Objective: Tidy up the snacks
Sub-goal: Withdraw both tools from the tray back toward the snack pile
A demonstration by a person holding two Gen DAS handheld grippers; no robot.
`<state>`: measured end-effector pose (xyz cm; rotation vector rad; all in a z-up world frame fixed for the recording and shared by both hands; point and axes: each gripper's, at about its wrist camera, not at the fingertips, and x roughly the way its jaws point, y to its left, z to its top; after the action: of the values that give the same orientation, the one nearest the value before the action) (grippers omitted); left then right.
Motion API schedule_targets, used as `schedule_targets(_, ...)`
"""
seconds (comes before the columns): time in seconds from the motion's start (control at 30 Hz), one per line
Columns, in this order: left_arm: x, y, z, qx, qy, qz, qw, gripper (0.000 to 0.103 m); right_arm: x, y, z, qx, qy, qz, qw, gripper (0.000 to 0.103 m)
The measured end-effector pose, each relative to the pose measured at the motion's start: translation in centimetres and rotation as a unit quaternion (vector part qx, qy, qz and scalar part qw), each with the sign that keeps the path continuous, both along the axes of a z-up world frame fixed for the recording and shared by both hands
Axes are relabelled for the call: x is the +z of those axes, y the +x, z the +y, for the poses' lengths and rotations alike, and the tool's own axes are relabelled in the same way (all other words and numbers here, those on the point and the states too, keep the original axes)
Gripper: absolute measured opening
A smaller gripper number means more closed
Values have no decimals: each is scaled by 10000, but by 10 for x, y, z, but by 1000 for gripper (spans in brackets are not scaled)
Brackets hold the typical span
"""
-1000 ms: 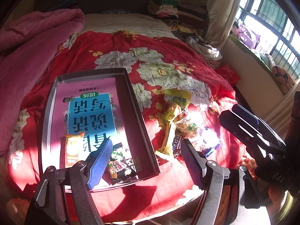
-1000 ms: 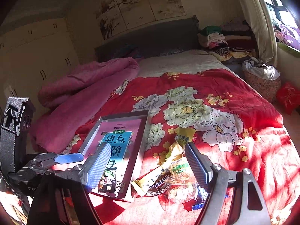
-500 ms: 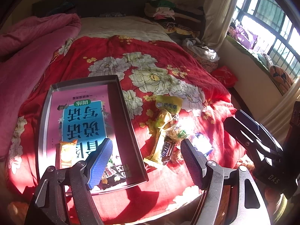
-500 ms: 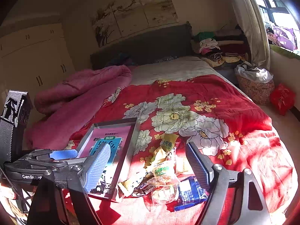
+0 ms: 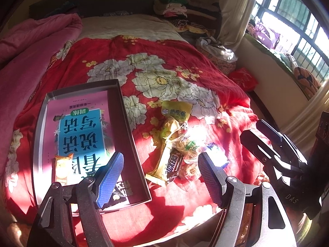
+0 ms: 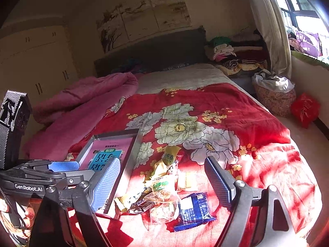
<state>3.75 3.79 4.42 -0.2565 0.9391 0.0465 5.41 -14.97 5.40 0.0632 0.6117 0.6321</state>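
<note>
Blue snack packet (image 6: 193, 211) lies between right gripper (image 6: 164, 183) fingers.

Bed with tray and snacks

Grey tray (image 5: 125, 111) left on red quilt (image 5: 185, 65), holding orange packet (image 5: 61, 169); snack pile (image 5: 176, 150) just right; left gripper (image 5: 160, 175) spread wide, near.

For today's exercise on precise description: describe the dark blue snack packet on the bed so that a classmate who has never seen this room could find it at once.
Start at the red flowered bedspread, then find the open box lying on it, with a heap of snacks at its right. The dark blue packet lies at the heap's near right edge, flat on the spread. It is the only blue wrapper; its neighbours are yellow, clear or brown.
</note>
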Motion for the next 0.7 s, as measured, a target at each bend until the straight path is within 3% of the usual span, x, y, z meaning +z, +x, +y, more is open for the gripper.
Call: schedule_targets(0.7, -33, 26, -21, -221, 170, 467, 9985, 76, -35, 31, -32, -255, 57, 489, 9985, 84)
